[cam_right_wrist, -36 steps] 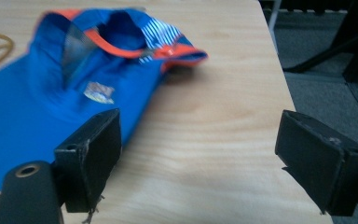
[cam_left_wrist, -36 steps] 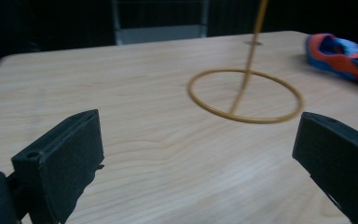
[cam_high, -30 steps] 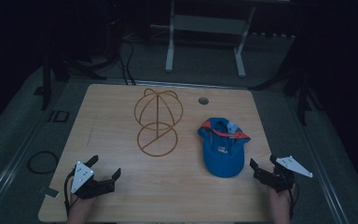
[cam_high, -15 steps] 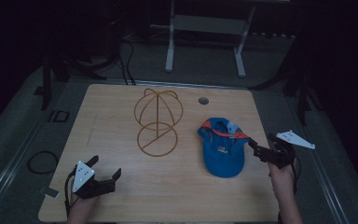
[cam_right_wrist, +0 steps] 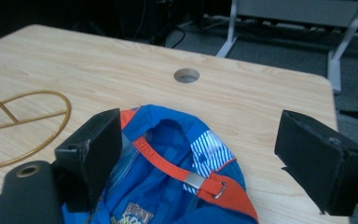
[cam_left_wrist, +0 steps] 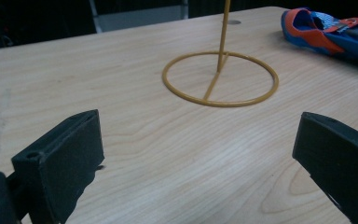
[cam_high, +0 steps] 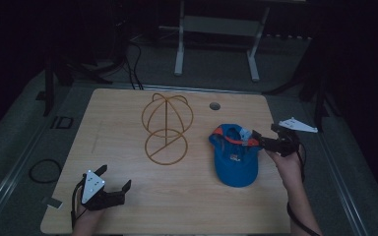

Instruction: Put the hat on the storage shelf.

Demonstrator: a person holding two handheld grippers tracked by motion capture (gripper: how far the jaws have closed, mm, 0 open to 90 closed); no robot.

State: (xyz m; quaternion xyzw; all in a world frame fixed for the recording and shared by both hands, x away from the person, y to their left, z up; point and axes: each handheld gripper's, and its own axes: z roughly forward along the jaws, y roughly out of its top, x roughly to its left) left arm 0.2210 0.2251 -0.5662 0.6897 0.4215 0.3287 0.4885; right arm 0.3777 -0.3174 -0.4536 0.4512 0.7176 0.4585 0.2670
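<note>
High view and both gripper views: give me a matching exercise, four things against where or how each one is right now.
Things:
1. blue fabric cap with orange strap
2. yellow wire hat stand with a ring base
3. left gripper
4. right gripper

Places or states:
A. open, low over the near left part of the wooden table, nothing between its jaws
B. upright near the middle of the table
C. lying upside down on the right part of the table
D. open, its jaws at the back strap end of the cap

Pairs: 1-C, 2-B, 3-A, 4-D
</note>
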